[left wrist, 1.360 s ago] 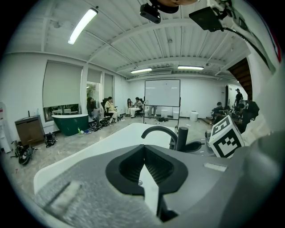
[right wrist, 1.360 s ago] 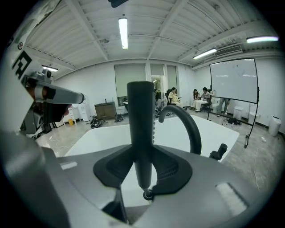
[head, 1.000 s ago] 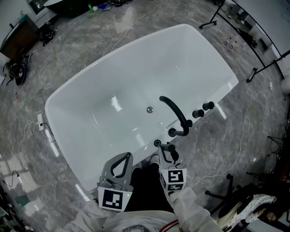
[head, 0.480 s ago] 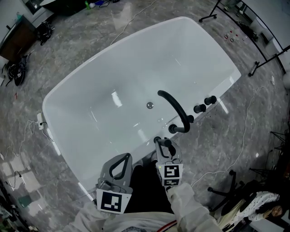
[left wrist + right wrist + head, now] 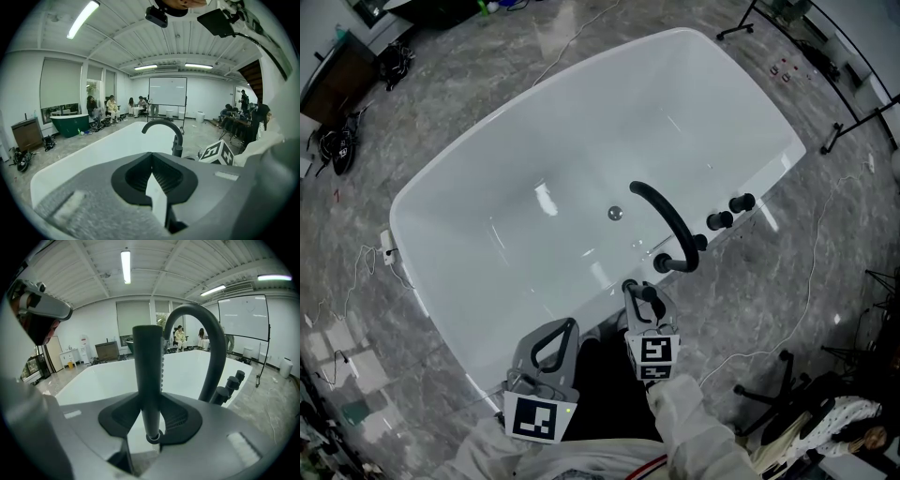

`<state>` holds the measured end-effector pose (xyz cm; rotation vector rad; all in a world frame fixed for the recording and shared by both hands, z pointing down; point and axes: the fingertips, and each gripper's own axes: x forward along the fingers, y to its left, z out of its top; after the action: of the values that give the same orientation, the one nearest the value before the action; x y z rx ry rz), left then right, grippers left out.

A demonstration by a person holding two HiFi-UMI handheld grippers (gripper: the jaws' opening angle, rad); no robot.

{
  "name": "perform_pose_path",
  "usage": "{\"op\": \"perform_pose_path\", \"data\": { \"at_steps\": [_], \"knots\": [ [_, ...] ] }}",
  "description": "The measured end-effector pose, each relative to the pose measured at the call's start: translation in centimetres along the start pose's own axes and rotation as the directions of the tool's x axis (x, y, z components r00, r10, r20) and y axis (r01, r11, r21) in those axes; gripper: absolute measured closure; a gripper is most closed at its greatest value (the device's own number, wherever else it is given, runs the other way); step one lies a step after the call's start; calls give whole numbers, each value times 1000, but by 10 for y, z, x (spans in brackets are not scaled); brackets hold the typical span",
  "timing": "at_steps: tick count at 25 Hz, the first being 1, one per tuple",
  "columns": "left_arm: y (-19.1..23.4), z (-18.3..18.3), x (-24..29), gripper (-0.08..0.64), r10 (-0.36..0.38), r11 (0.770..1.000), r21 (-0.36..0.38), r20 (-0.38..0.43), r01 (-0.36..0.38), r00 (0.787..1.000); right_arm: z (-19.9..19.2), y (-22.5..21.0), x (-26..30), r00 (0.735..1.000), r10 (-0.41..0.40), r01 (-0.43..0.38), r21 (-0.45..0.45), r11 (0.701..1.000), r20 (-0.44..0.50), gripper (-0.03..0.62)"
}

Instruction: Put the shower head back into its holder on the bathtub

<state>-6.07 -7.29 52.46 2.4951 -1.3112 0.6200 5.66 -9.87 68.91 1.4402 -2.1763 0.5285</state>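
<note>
My right gripper (image 5: 152, 425) is shut on the black stick-shaped shower head (image 5: 147, 366) and holds it upright. The shower head's lower end sits at a dark ring, the holder (image 5: 154, 439), on the white bathtub rim (image 5: 140, 446); how deep it sits I cannot tell. In the head view the right gripper (image 5: 639, 300) is at the tub's near rim, just left of the curved black faucet spout (image 5: 664, 217). My left gripper (image 5: 563, 327) hangs beside it, shut and holding nothing, with its tips together (image 5: 151, 156).
Two black knobs (image 5: 719, 219) stand on the rim right of the spout. The white bathtub (image 5: 534, 131) has a drain (image 5: 614, 213) in its floor. Cables and stands lie on the grey marble floor (image 5: 787, 281). People sit far off across the room.
My right gripper has sunk a little toward the tub rim with the shower head in it. The left gripper has stayed where it was.
</note>
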Motion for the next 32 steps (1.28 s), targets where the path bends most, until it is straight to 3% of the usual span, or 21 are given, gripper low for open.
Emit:
{"op": "perform_pose_path", "data": {
  "at_steps": [9, 19, 32],
  "knots": [
    [3, -12, 5, 568, 17, 999, -26, -17, -18, 1000, -8, 0, 10, 1000, 12, -12, -10, 1000, -12, 456],
    [10, -28, 44, 568, 59, 998, -24, -8, -59, 998, -15, -5, 15, 1000, 11, -11, -6, 1000, -11, 456],
    [11, -35, 65, 568, 44, 999, -21, -19, -44, 999, -30, -3, 22, 999, 11, -12, -9, 1000, -34, 456]
  ]
}}
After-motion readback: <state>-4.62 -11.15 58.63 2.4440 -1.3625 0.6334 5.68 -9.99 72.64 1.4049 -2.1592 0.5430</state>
